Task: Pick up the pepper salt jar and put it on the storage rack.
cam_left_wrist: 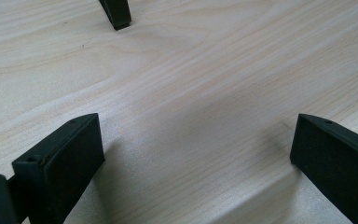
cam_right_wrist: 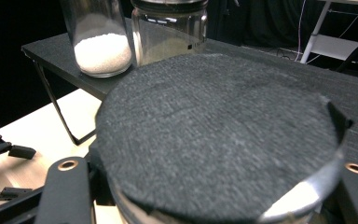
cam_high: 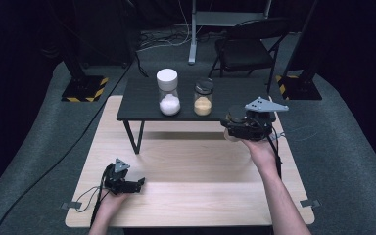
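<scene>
My right gripper (cam_high: 236,125) hangs just off the front right corner of the low black table (cam_high: 142,105), shut on a glass jar (cam_high: 234,115) with a dark lid. In the right gripper view that jar's black felt-covered lid (cam_right_wrist: 219,135) sits between the two jaws, with pale contents showing below its rim. On the black table stand a white-lidded jar of white grains (cam_high: 168,93) and a dark-lidded jar of tan grains (cam_high: 203,97). My left gripper (cam_high: 136,185) rests low on the wooden table (cam_high: 196,196) at the front left, open with only bare wood (cam_left_wrist: 196,93) between its jaws.
One slanted leg of the black table (cam_left_wrist: 116,11) stands ahead of the left gripper. A folding chair (cam_high: 247,46) and a metal stand (cam_high: 194,29) are behind the table. Floor stands with striped bases (cam_high: 84,88) flank it. The left gripper (cam_right_wrist: 0,154) lies at that view's lower left.
</scene>
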`<action>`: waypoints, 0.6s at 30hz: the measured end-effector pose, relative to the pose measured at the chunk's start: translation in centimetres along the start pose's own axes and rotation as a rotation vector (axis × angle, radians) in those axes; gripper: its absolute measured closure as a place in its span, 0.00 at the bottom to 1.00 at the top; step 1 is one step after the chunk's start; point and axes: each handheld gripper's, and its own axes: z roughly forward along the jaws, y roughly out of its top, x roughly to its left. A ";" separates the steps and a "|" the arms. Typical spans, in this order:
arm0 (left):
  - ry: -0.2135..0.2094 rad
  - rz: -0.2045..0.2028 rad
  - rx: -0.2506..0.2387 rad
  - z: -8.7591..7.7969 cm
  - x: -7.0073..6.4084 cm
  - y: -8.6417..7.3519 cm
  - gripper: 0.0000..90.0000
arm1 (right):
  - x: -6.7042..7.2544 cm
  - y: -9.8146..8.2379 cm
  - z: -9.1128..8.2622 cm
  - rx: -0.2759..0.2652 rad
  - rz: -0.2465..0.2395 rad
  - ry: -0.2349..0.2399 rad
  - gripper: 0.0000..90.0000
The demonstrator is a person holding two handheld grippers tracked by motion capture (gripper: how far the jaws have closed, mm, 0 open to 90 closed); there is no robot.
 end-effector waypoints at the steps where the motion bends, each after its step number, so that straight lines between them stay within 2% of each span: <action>1: 0.000 0.000 0.000 0.0 0.0 0.0 0.03 | 0.0 0.1 0.0 0.001 -0.001 -0.001 0.34; 18: 0.000 0.000 0.000 0.0 0.0 0.0 0.03 | -0.4 2.1 0.6 0.000 -0.026 -0.016 0.34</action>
